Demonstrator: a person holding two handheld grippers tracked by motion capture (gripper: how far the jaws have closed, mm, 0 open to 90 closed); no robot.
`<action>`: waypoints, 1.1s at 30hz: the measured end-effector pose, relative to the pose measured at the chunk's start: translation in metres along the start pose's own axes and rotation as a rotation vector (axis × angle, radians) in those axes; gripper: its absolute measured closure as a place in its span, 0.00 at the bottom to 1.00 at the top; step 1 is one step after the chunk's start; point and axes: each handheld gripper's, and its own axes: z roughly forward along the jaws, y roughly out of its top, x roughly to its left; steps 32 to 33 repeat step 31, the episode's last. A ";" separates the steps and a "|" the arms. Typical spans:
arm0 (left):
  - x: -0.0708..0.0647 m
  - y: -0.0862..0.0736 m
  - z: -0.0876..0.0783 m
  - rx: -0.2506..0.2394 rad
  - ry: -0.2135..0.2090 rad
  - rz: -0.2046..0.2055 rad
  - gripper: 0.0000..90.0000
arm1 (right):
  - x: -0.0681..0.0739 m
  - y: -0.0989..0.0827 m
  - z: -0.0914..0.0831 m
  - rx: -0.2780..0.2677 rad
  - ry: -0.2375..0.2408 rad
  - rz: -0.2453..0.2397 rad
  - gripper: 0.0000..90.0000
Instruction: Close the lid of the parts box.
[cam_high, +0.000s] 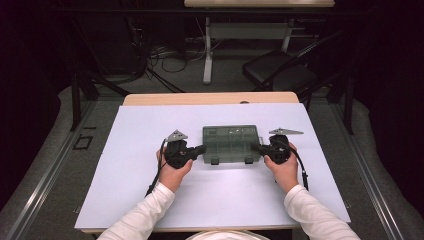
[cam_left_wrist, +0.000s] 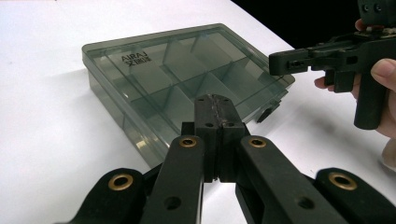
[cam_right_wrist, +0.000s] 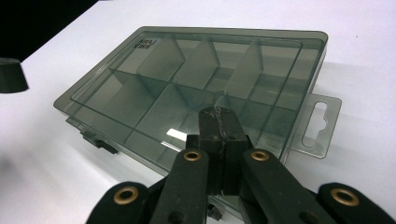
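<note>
Both tongs, left and right, are resting closed and empty at opposite ends of the compartment box, requiring even, level pressure.

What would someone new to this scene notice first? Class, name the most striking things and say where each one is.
A smoky see-through compartment box with its lid closed lies at the middle of the white table. A black left gripper and right gripper, both shut, point at it from either side, each held in a hand with a white sleeve. From the right gripper view, a hang tab sticks out of the box's side.
</note>
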 end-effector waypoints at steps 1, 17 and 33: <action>0.000 0.000 0.003 0.004 -0.001 -0.004 1.00 | 0.000 0.000 0.000 0.000 0.002 0.001 1.00; 0.001 -0.010 0.025 0.090 0.031 0.035 1.00 | -0.002 -0.004 0.001 0.005 -0.012 -0.006 1.00; 0.004 -0.006 -0.002 0.001 0.116 0.140 0.47 | 0.011 0.001 -0.008 -0.092 -0.084 -0.146 0.54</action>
